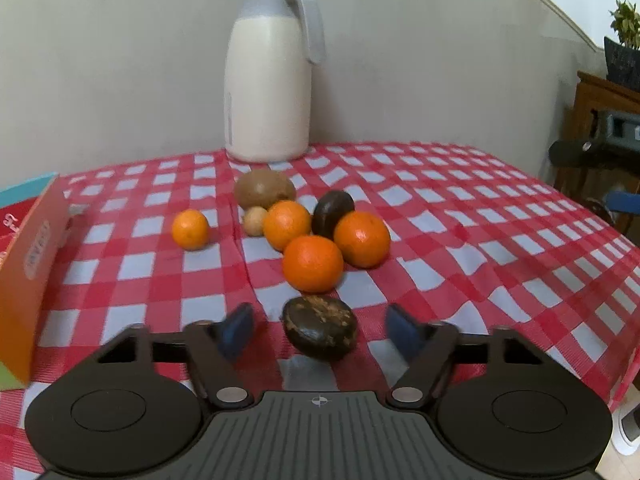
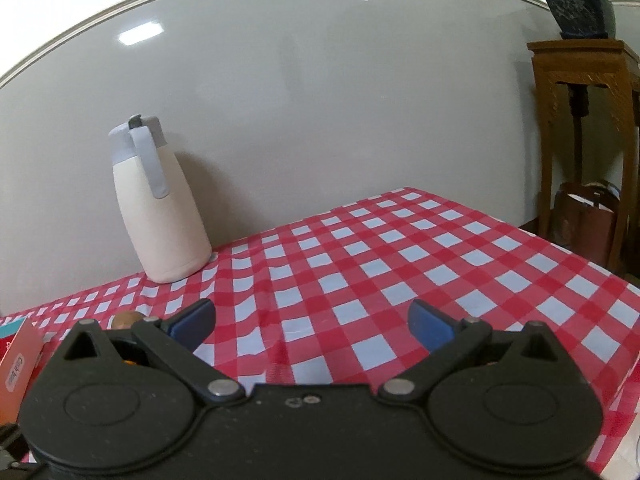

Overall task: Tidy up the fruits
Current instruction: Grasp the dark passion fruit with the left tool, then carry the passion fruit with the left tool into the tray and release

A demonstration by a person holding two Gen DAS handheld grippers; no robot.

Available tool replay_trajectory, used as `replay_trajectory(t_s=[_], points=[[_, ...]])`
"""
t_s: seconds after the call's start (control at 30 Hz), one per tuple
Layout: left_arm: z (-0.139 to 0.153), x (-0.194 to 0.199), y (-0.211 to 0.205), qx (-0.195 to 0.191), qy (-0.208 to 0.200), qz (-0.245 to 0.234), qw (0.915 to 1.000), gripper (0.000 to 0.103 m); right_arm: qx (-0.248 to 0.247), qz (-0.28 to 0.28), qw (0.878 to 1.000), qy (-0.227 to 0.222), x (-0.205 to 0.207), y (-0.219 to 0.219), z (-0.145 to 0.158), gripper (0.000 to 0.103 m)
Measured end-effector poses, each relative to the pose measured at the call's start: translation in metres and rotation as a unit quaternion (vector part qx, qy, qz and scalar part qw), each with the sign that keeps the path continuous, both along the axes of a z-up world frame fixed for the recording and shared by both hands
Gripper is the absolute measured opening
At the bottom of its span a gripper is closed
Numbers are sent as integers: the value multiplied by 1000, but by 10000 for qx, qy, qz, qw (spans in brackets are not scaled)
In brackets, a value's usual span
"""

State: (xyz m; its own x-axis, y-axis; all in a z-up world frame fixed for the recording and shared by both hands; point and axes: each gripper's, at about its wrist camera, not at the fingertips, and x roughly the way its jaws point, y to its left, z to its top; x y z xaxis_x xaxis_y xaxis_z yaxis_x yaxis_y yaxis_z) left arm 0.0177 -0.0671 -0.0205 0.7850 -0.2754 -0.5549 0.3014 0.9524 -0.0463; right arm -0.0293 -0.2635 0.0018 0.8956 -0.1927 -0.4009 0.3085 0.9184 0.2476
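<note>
Tilting both grippers down over the checked tablecloth (image 2: 360, 264).
Your left gripper (image 1: 320, 330) straddles a dark fruit (image 1: 320, 332), pads apart, untouching; your right gripper (image 2: 312, 326) gapes wide, empty.

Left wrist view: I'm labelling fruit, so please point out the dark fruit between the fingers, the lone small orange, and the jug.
dark fruit (image 1: 320, 330), left wrist view, top skin.
small orange (image 1: 190, 229), left wrist view, front face.
jug (image 1: 268, 92), left wrist view, cream body.
</note>
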Motion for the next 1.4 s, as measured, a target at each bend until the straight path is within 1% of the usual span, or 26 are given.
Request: replay_trajectory(t_s=[0.03, 0.13, 0.2, 0.23, 0.27, 0.4, 0.7, 0.9, 1.03, 1.13, 1.23, 1.4], points=[[-2, 1, -1, -13, 44, 12, 10000, 66, 19, 3, 10000, -2, 0, -1, 0, 103], [-4, 3, -5, -2, 33, 42, 10000, 57, 30, 5, 10000, -15, -1, -2, 0, 103], [-5, 3, -7, 19, 14, 68, 10000, 54, 39, 25, 10000, -40, -1, -2, 1, 103], [-5, 4, -8, 31, 3, 85, 10000, 49, 31, 26, 10000, -41, -1, -2, 1, 103], [-5, 3, -9, 61, -25, 113, 9999, 41, 27, 25, 10000, -38, -1, -2, 1, 103], [-4, 3, -7, -6, -43, 182, 9998, 41, 48, 31, 10000, -21, -1, -2, 0, 103], [7, -1, 7, -128, -315, 353, 9988, 41, 66, 64, 9999, -46, -2, -2, 0, 103], [19, -3, 29, -158, -578, 648, 9961, 41, -58, 2, 10000, -41, 0, 1, 1, 103], [27, -4, 51, -196, -727, 960, 9925, 41, -136, -138, 9998, 5, 3, 3, 1, 103], [35, -6, 71, -192, -919, 1268, 9875, 41, -165, -197, 9997, -5, 4, 5, 1, 103], [40, -6, 92, -201, -1019, 1554, 9824, 41, -143, -126, 9998, 3, 7, 10, 0, 103], [43, -5, 125, -162, -1036, 1991, 9744, 41, -202, 71, 9998, 31, 14, 24, 1, 103]])
